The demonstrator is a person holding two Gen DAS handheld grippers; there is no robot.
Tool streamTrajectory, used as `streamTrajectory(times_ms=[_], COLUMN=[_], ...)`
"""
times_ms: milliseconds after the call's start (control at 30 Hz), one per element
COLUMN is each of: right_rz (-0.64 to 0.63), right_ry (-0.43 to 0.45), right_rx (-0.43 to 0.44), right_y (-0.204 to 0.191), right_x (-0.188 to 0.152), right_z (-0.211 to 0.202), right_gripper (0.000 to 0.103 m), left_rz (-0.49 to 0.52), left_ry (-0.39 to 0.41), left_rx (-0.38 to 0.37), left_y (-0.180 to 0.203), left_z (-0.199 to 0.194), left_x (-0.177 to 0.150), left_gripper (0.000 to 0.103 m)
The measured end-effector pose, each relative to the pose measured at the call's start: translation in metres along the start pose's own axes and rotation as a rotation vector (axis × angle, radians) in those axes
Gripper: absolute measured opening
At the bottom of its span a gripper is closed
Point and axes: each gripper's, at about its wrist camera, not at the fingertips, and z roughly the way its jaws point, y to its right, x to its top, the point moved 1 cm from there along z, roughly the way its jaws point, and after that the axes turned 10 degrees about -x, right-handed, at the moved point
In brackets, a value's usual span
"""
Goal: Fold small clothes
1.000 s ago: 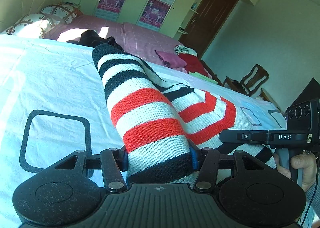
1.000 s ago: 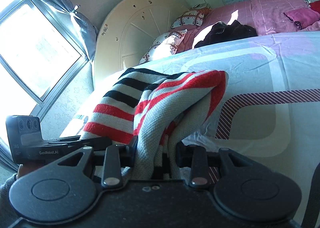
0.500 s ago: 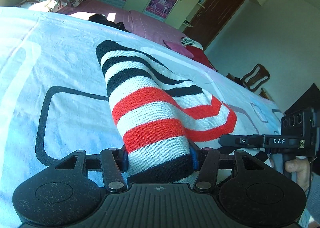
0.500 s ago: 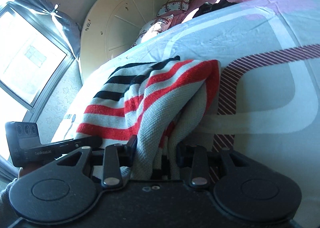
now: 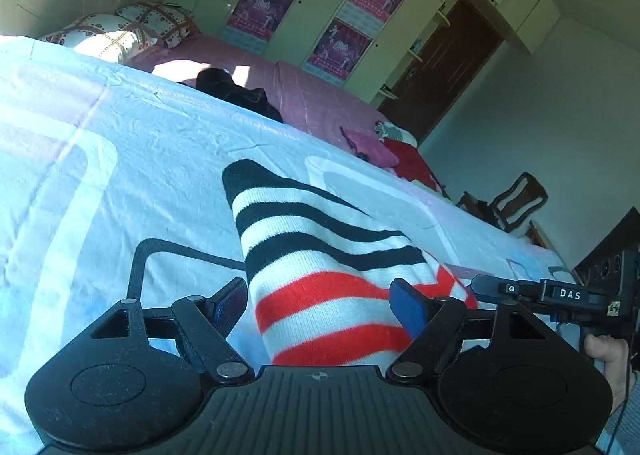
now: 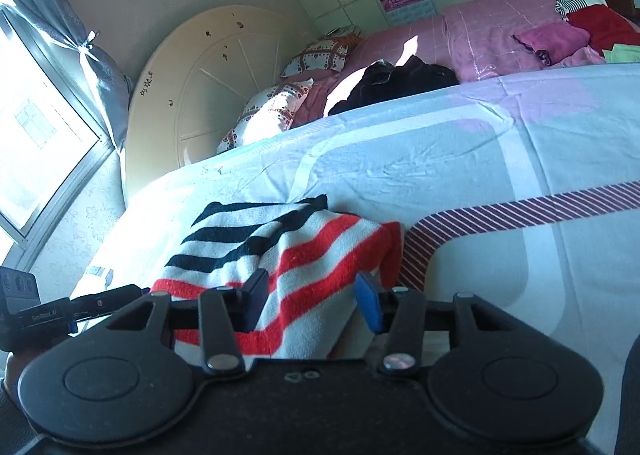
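Observation:
A small knit garment striped white, black and red [image 5: 320, 263] lies on the pale blue bedsheet [image 5: 120, 159]. In the left wrist view my left gripper [image 5: 320, 305] is open, its blue pads spread apart on either side of the garment's near end. In the right wrist view the same garment [image 6: 288, 251] lies folded on the sheet [image 6: 460, 159], and my right gripper [image 6: 312, 297] is open, its pads apart over the red-striped edge. The right gripper also shows at the right edge of the left wrist view [image 5: 552, 295].
A black garment [image 6: 400, 83] lies beyond the sheet on a pink bedspread [image 6: 492, 35]. Pink and red clothes [image 6: 576, 35] sit at the far right. Patterned pillows [image 6: 276, 107] lean by a round headboard. A wooden chair [image 5: 516, 203] stands off the bed.
Both grippers have opened and let go of the striped garment. It has dropped flat onto the sheet, and both grippers have drawn back a little.

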Motion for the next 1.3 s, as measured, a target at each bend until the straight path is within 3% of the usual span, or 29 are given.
streamTrajectory(times_ms=[100, 233, 300, 433, 567, 600, 667, 833, 900, 967, 1067, 1133, 1167, 1300], right_rz=[-0.061, -0.019, -0.037, -0.093, -0.101, -0.111, -0.107, -0.101, -0.081, -0.097, -0.134, -0.168, -0.159, -0.082], right_ry=[-0.075, -0.082, -0.061, -0.028, -0.059, -0.064, -0.069, -0.076, -0.063, -0.033, -0.059, -0.086, -0.098, -0.086], right_rx=[-0.108, -0.108, -0.111, -0.067, -0.02, -0.035, -0.086, -0.093, -0.078, -0.057, -0.025, -0.077, -0.101, -0.08], right_y=[-0.005, 0.004, -0.002, -0.016, -0.021, -0.02, -0.012, -0.011, -0.015, -0.022, -0.028, -0.026, -0.021, -0.009], right_x=[-0.003, -0.01, -0.013, -0.036, -0.058, -0.062, -0.068, -0.066, -0.062, -0.064, -0.072, -0.08, -0.083, -0.092], right_z=[0.031, 0.033, 0.013, -0.032, -0.048, -0.048, -0.042, -0.033, -0.044, -0.061, -0.067, -0.059, -0.055, -0.057], right_gripper=[0.047, 0.05, 0.043, 0.043, 0.043, 0.04, 0.047, 0.048, 0.042, 0.042, 0.042, 0.04, 0.043, 0.046], left_rz=[0.033, 0.001, 0.009, 0.048, 0.031, 0.036, 0.033, 0.016, 0.032, 0.042, 0.039, 0.034, 0.031, 0.058], left_ry=[-0.081, -0.07, -0.042, -0.027, -0.023, -0.032, -0.053, -0.036, -0.029, -0.02, -0.014, -0.029, -0.029, -0.006], left_rx=[0.073, 0.067, 0.048, 0.028, 0.008, 0.02, 0.047, 0.053, 0.064, 0.06, 0.073, 0.1, 0.108, 0.162], left_y=[-0.006, -0.014, -0.006, 0.013, 0.022, 0.021, 0.017, 0.012, 0.019, 0.025, 0.027, 0.026, 0.024, 0.033], left_z=[0.022, 0.018, 0.004, -0.027, -0.041, -0.041, -0.038, -0.038, -0.043, -0.052, -0.061, -0.06, -0.058, -0.06], left_x=[-0.004, -0.01, -0.013, -0.034, -0.059, -0.065, -0.076, -0.085, -0.083, -0.085, -0.092, -0.098, -0.101, -0.108], left_gripper=[0.077, 0.077, 0.076, 0.076, 0.076, 0.076, 0.077, 0.077, 0.076, 0.076, 0.076, 0.076, 0.077, 0.077])
